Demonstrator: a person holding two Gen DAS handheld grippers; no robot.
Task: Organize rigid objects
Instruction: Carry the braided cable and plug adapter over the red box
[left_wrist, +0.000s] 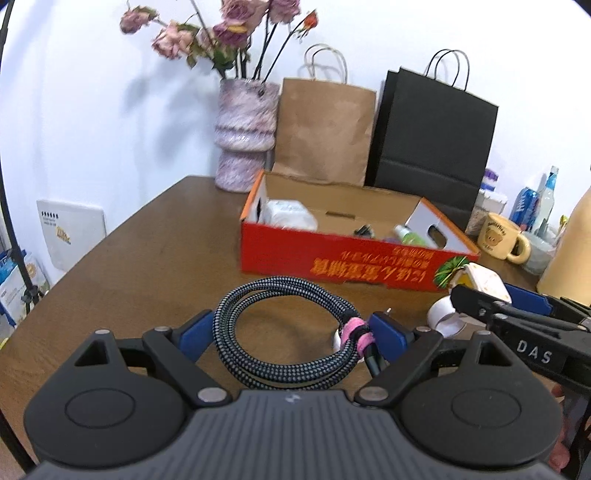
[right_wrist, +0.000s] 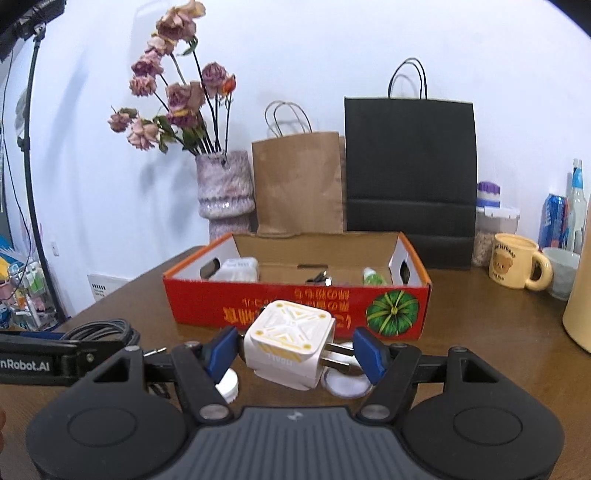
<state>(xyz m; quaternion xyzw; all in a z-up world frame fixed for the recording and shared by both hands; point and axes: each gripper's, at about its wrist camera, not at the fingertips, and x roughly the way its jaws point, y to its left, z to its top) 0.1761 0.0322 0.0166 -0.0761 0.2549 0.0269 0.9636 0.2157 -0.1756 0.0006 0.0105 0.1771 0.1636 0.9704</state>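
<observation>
The left tool (left_wrist: 291, 332) grips the coiled black-and-white braided cable bound with a pink strap (left_wrist: 284, 332); its blue pads press the coil on both sides, with the jaws spread wide around it. The cable is raised just above the brown wooden worktop (left_wrist: 147, 258).

The right tool (right_wrist: 295, 349) pinches the white cube-shaped plug adapter with yellow line markings (right_wrist: 291, 343). The left pad bears on the adapter body and the right pad on its metal prongs. The adapter is held above the worktop, in front of the open red cardboard box with yellow lettering (right_wrist: 295, 306).

Two round white caps (right_wrist: 227, 384) lie on the worktop beneath the right tool. The box contains a white packet (right_wrist: 238, 269) and a small green-and-white bottle (right_wrist: 373, 276).
</observation>
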